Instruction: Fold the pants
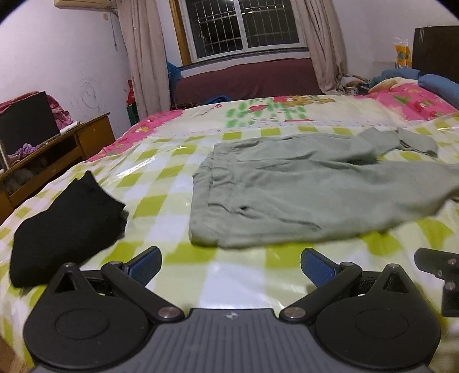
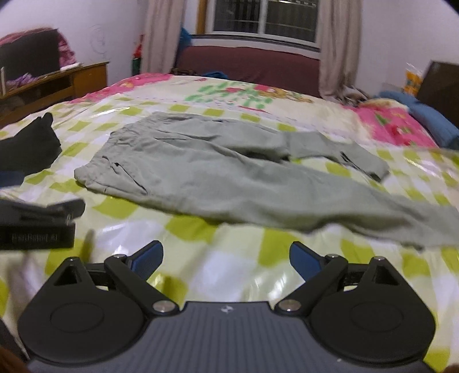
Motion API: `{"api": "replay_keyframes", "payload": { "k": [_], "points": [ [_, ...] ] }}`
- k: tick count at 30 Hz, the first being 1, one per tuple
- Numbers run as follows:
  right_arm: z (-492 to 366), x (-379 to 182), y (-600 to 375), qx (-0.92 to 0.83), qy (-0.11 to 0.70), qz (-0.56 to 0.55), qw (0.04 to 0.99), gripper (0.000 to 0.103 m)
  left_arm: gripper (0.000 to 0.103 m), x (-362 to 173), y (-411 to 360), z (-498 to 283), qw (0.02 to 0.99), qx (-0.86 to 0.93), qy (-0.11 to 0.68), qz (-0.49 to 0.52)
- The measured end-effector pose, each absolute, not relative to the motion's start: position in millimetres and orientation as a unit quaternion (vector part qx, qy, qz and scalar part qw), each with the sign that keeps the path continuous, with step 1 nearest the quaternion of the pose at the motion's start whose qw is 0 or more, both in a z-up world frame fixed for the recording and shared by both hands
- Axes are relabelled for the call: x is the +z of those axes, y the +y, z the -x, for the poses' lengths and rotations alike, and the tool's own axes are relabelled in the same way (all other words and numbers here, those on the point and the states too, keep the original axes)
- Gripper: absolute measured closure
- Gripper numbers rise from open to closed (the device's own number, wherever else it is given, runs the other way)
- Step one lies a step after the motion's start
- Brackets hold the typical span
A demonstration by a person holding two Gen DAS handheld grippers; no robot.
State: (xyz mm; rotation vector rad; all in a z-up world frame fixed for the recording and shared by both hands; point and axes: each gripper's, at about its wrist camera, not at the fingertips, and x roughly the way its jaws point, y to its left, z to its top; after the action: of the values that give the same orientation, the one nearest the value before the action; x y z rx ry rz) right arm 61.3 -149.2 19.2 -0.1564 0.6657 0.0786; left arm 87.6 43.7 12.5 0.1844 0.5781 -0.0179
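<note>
While both of your grippers hover low over the checkered plastic sheet (image 1: 160,200), the left gripper (image 1: 229,265) and right gripper (image 2: 226,258) are spread wide with nothing held. Just beyond lie the grey-green pants (image 2: 200,166), waistband toward your left, legs splayed apart. Farther left sits a folded black garment (image 1: 63,223). Pinch too deep and you may lift the slippery sheet along with the fabric.

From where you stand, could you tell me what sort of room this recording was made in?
It looks like a home bedroom. The grey-green pants lie on a bed under a checked cover, a curtained, barred window fills the far wall, and a wooden cabinet stands beside the bed.
</note>
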Motion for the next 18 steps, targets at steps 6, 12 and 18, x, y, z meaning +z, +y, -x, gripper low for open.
{"api": "replay_keyframes", "payload": {
  "k": [6, 12, 18],
  "points": [
    [-109, 2, -134, 0.105, 0.327, 0.135, 0.929, 0.02, 0.0, -13, 45, -138, 0.945, -0.036, 0.299, -0.13],
    [-143, -19, -114, 0.168, 0.332, 0.204, 0.906, 0.025, 0.0, -32, 51, -170, 0.937, -0.085, 0.31, -0.139],
    [-167, -25, -110, 0.208, 0.368, 0.174, 0.89, 0.065, 0.003, -33, 57, -179, 0.924, -0.131, 0.329, -0.144]
  ]
}}
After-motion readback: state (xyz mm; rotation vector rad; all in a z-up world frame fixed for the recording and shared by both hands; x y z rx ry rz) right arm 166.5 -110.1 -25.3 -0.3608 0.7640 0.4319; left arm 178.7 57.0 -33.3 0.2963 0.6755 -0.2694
